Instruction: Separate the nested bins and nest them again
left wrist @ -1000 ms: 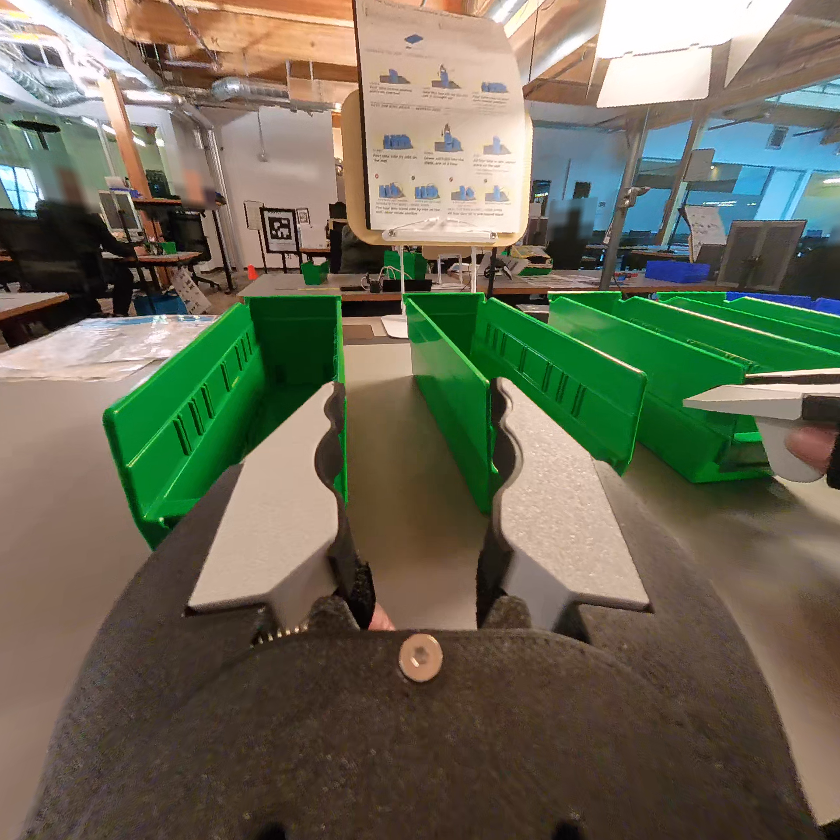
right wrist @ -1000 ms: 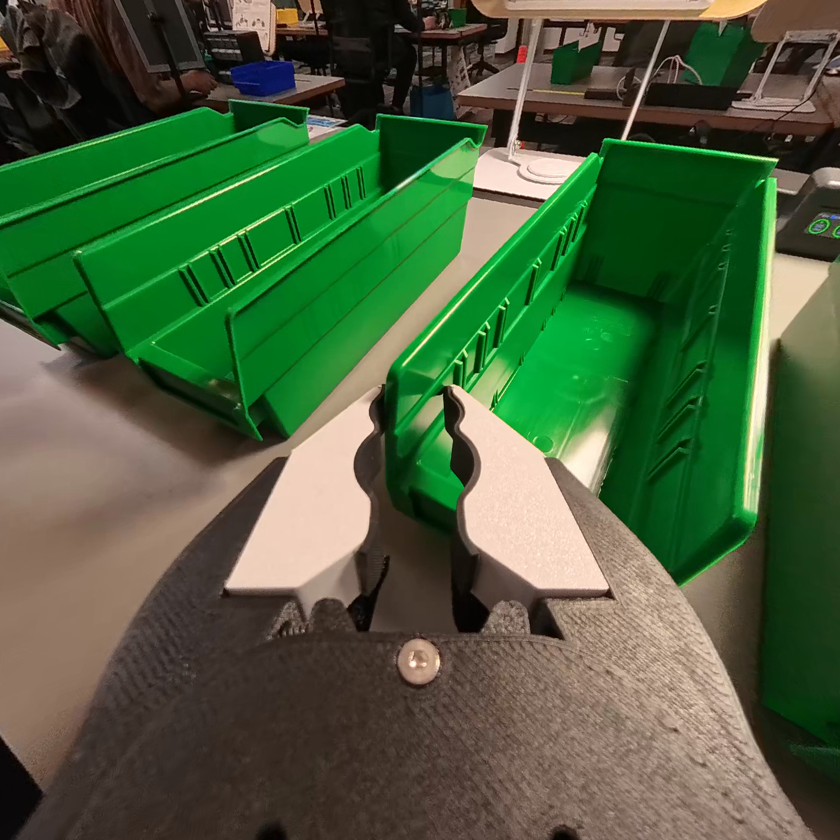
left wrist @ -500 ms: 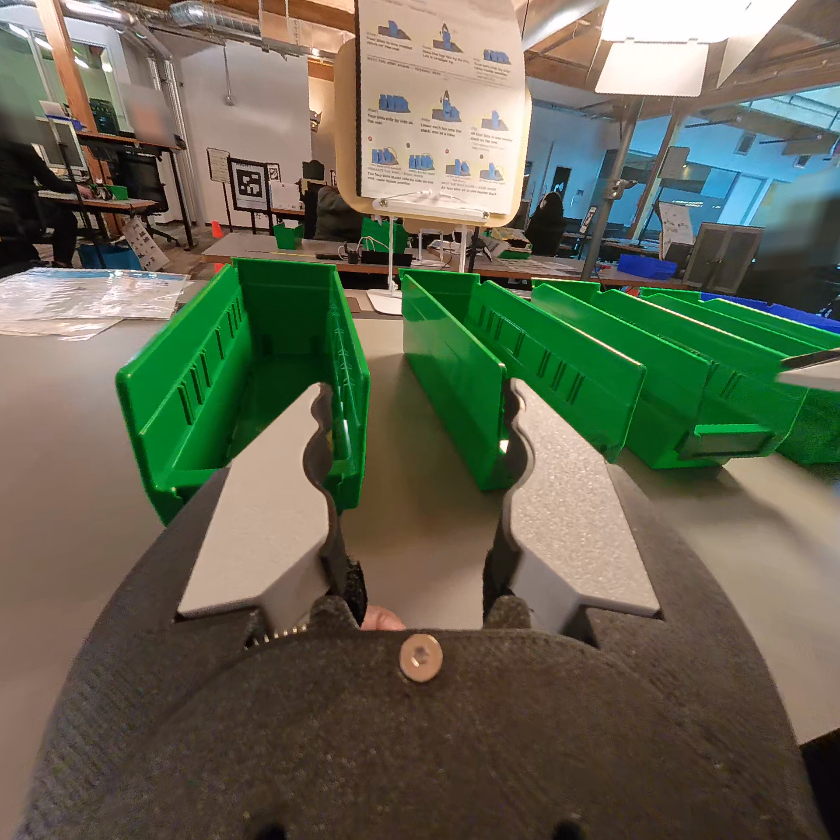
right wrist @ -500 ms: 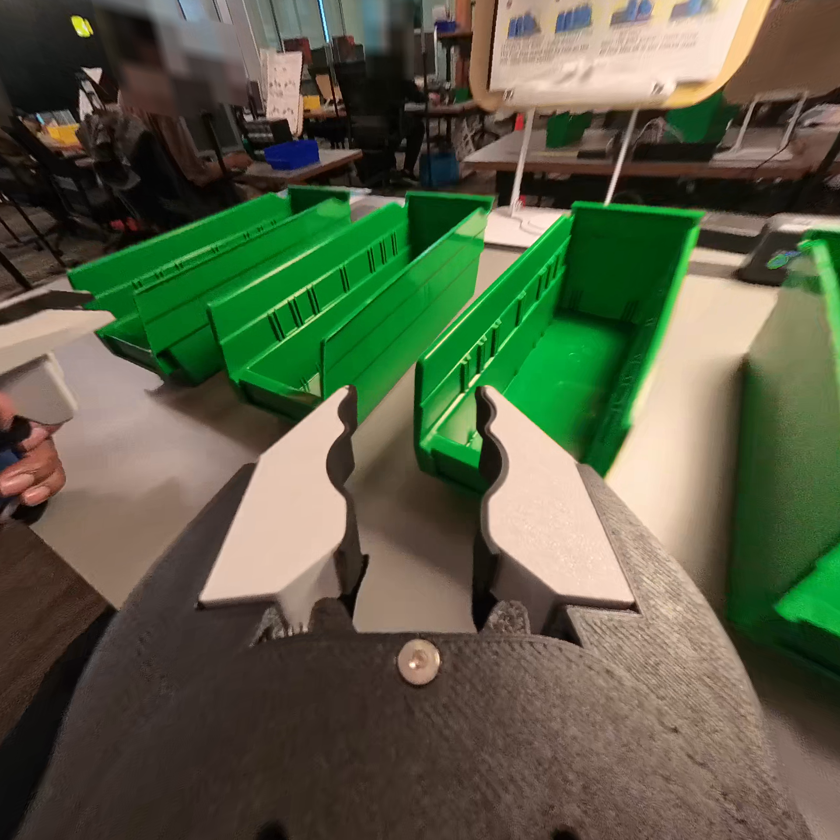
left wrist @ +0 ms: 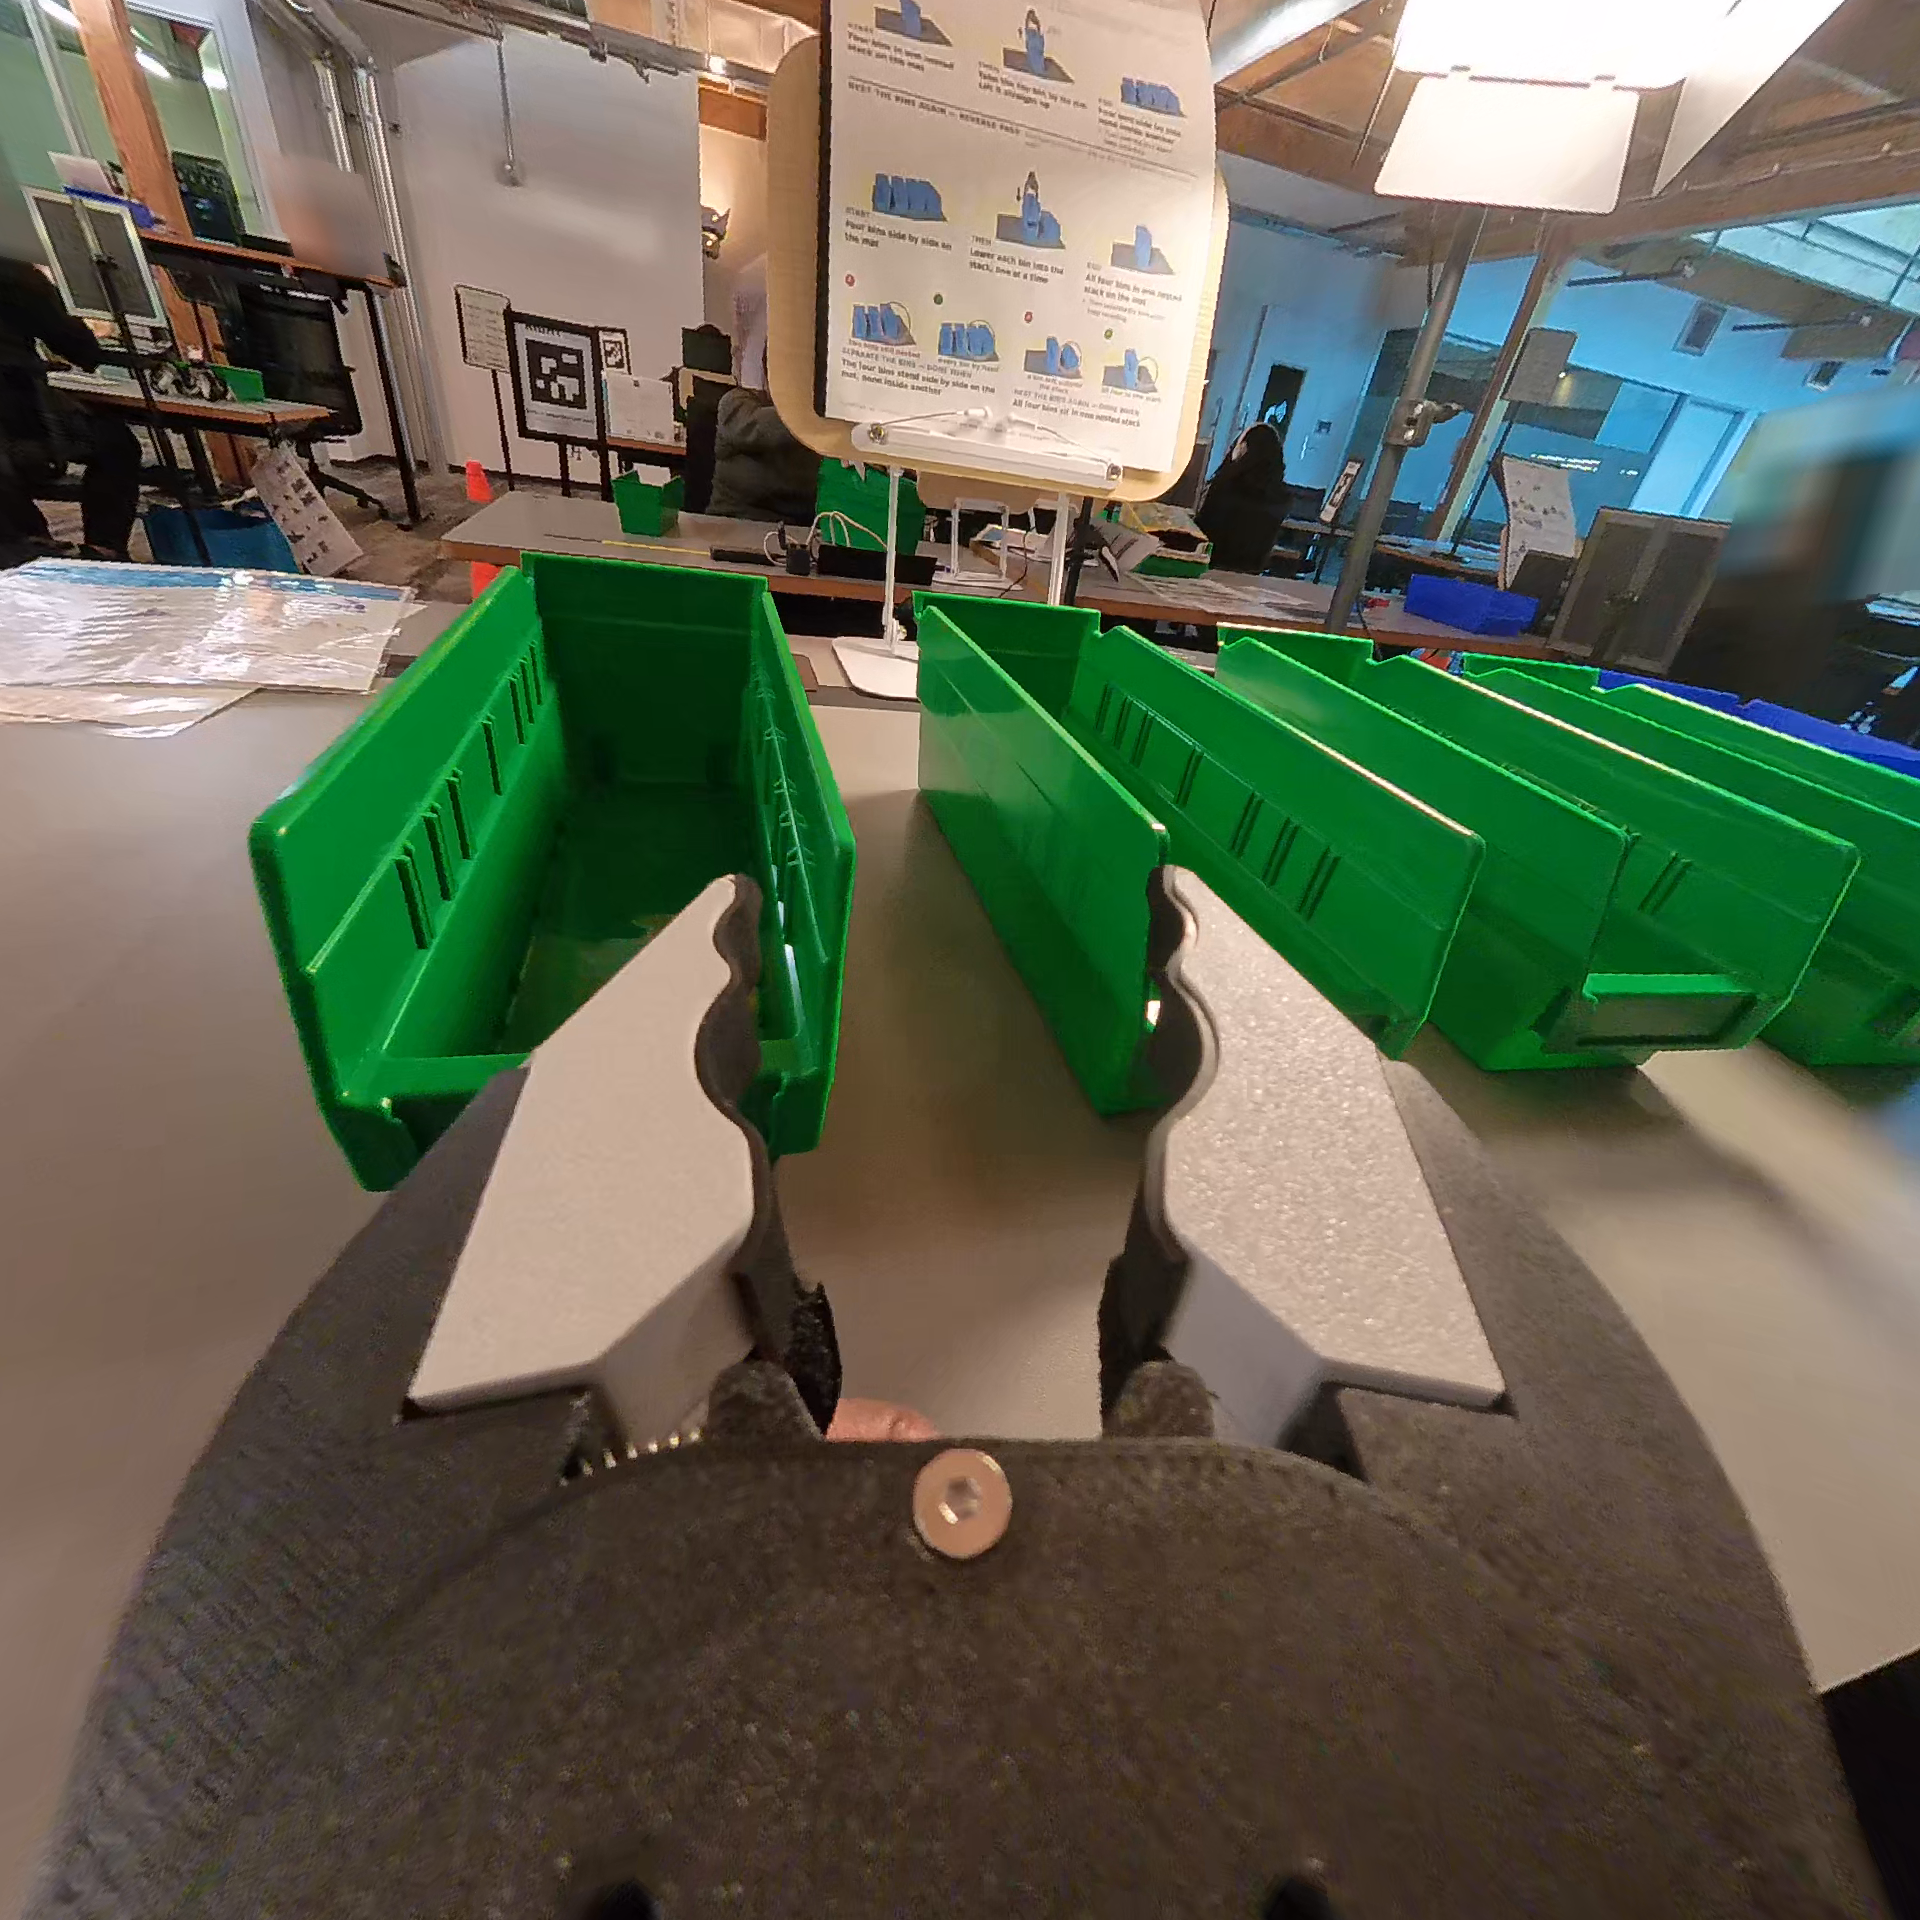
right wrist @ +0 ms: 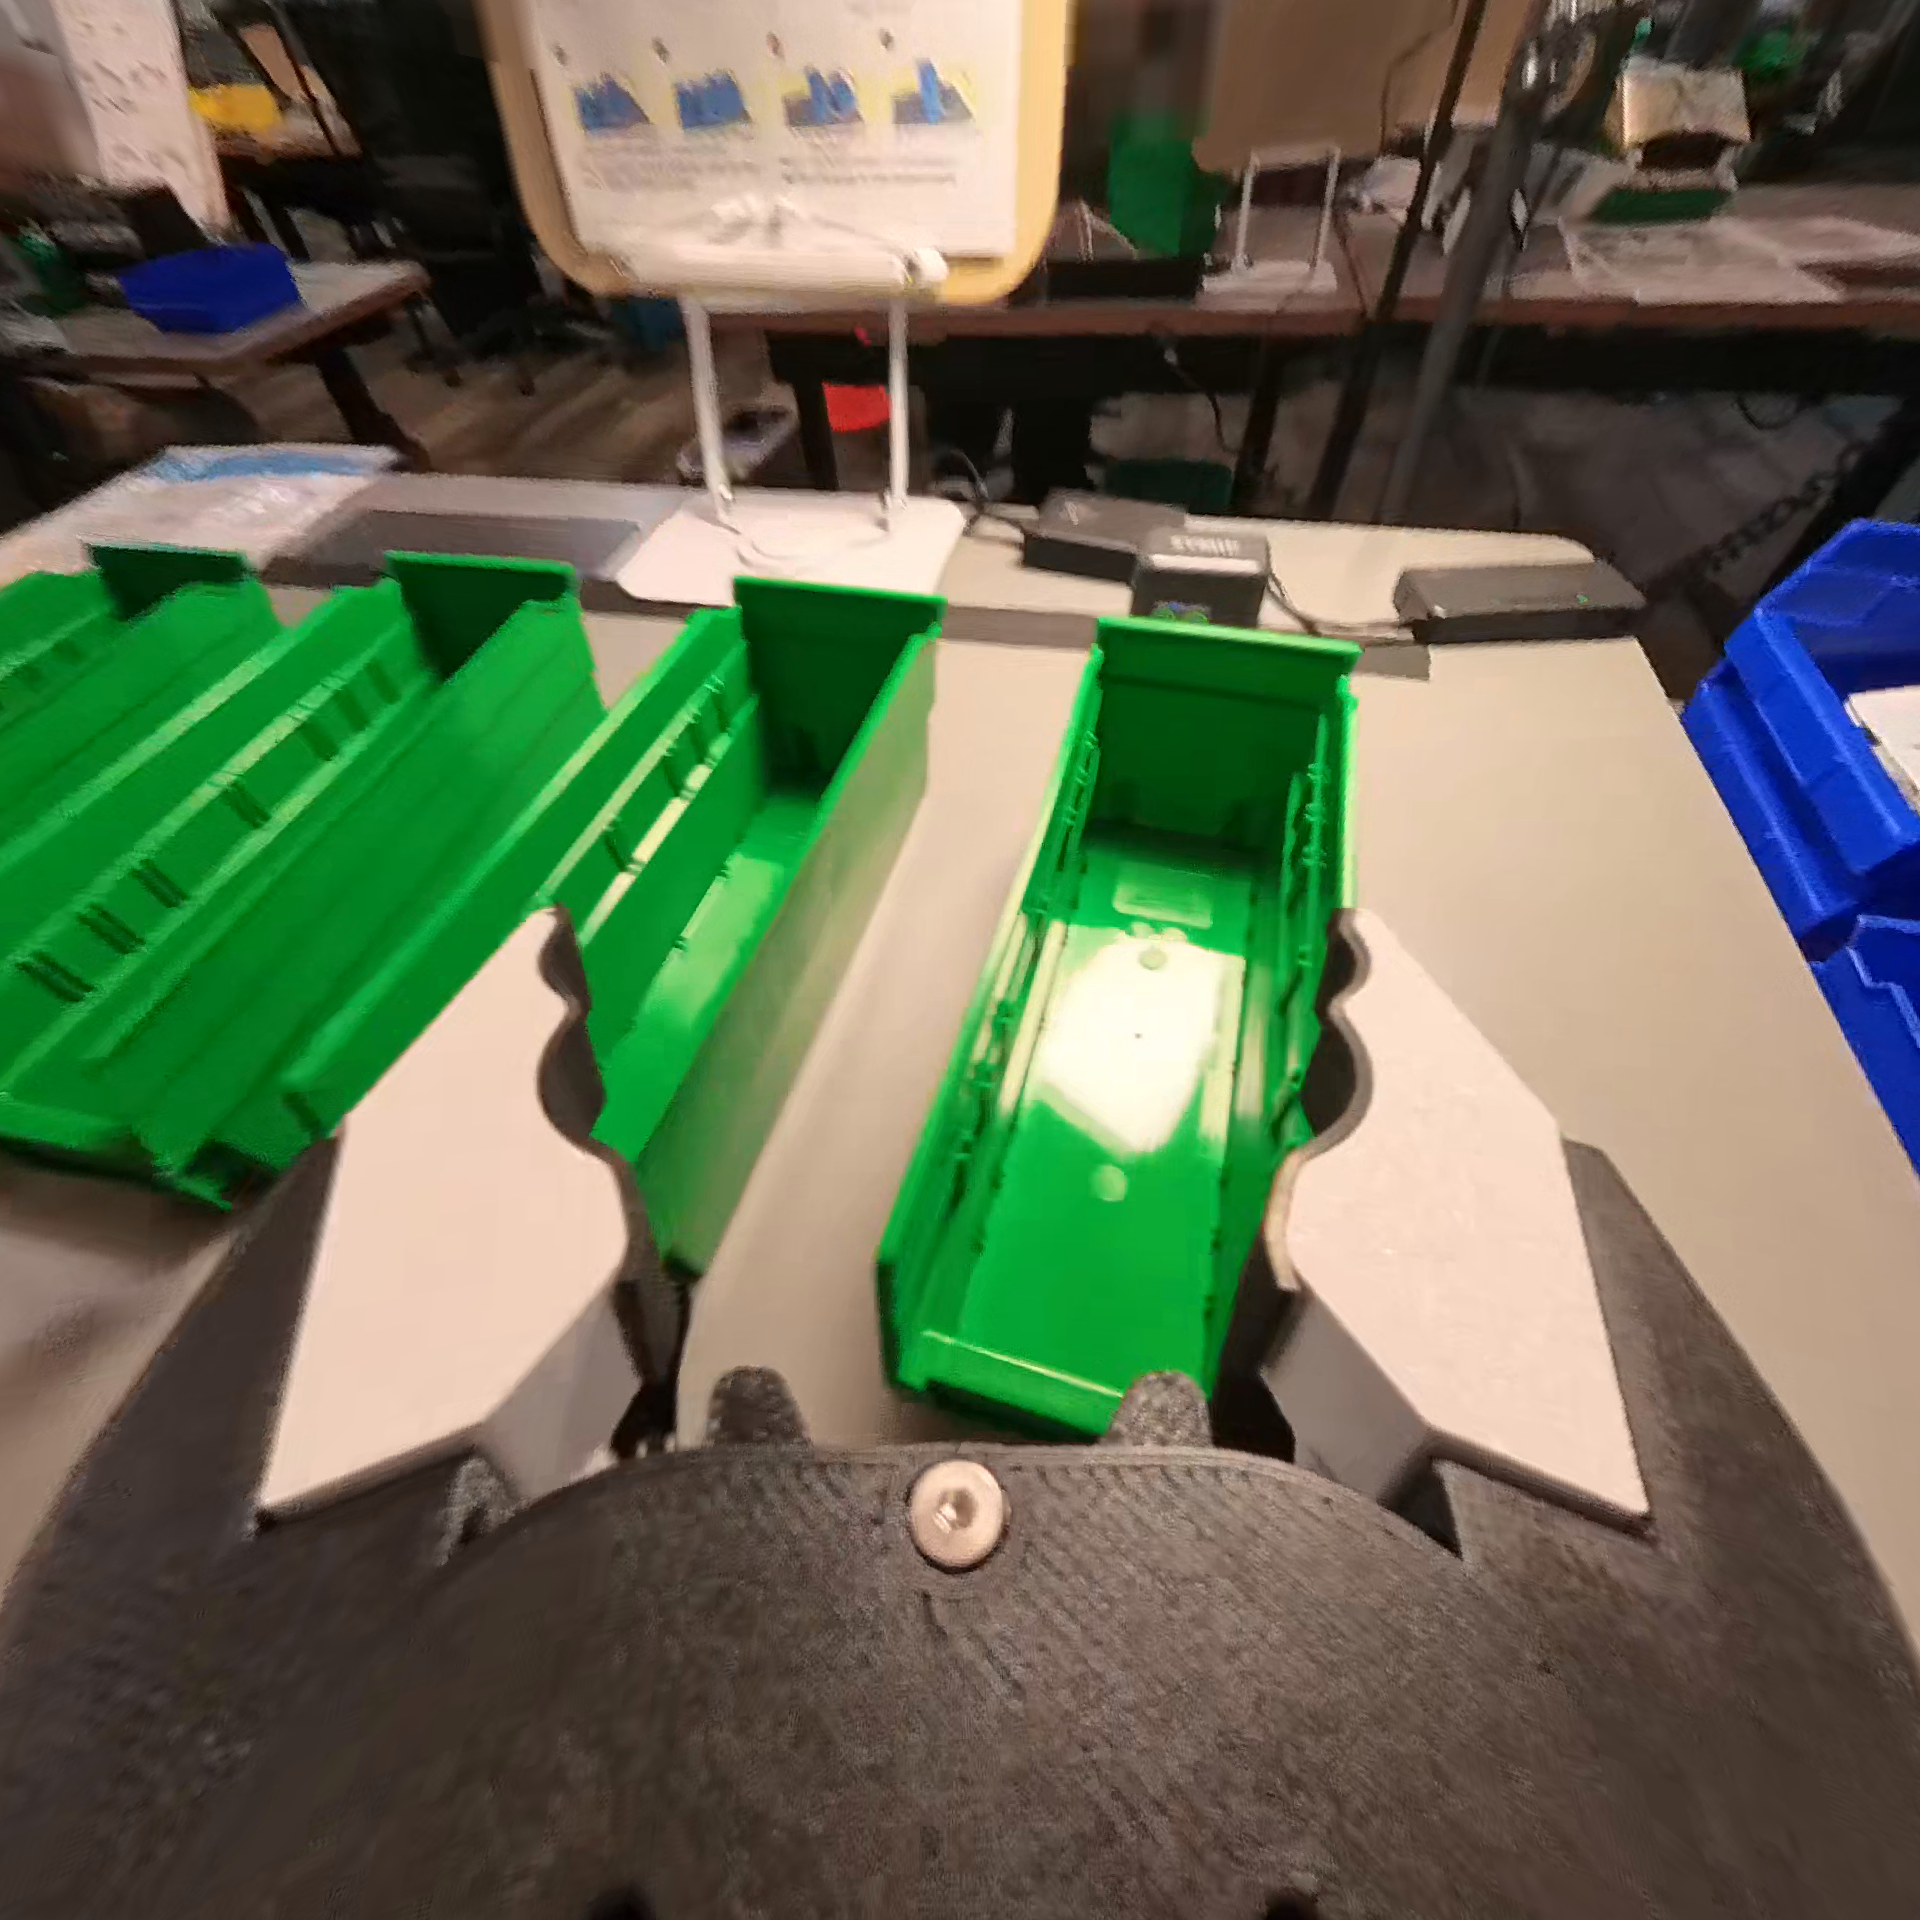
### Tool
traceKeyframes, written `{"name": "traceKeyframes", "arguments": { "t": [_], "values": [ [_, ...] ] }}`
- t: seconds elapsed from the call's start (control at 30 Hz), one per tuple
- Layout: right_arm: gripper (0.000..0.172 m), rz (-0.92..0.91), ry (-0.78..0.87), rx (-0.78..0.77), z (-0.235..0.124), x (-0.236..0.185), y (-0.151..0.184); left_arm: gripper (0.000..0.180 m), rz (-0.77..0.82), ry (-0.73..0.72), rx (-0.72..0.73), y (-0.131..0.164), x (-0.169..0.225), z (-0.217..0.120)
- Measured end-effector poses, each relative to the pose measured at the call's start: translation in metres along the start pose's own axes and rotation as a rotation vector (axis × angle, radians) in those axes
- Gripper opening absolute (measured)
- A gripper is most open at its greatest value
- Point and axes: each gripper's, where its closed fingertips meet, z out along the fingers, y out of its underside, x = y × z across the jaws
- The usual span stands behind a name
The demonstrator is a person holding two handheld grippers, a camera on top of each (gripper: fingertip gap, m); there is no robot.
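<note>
My left gripper hangs low and level over the bench, fingers released, aimed at the gap between two green bins. My right gripper tilts down from higher up, fingers spread wide above the rightmost bin, grasping nothing. All four bins sit separated in a row.
</note>
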Motion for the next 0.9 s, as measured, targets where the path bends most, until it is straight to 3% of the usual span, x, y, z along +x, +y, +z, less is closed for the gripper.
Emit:
{"name": "traceKeyframes", "arguments": {
  "t": [0.13,0.43,0.9],
  "values": [
    [0.156,0.014,0.008,-0.216,0.035,0.028,0.024,0.074,0.003,0.005,-0.015,0.002,0.001,0.002],
    [0.158,0.113,-0.019,-0.684,0.083,0.056,0.072,0.074,-0.055,0.029,-0.062,0.008,-0.002,0.007],
    [0.159,0.055,0.078,-0.775,0.106,0.062,0.088,0.073,-0.055,0.027,-0.096,0.013,-0.002,0.010]
  ]
}}
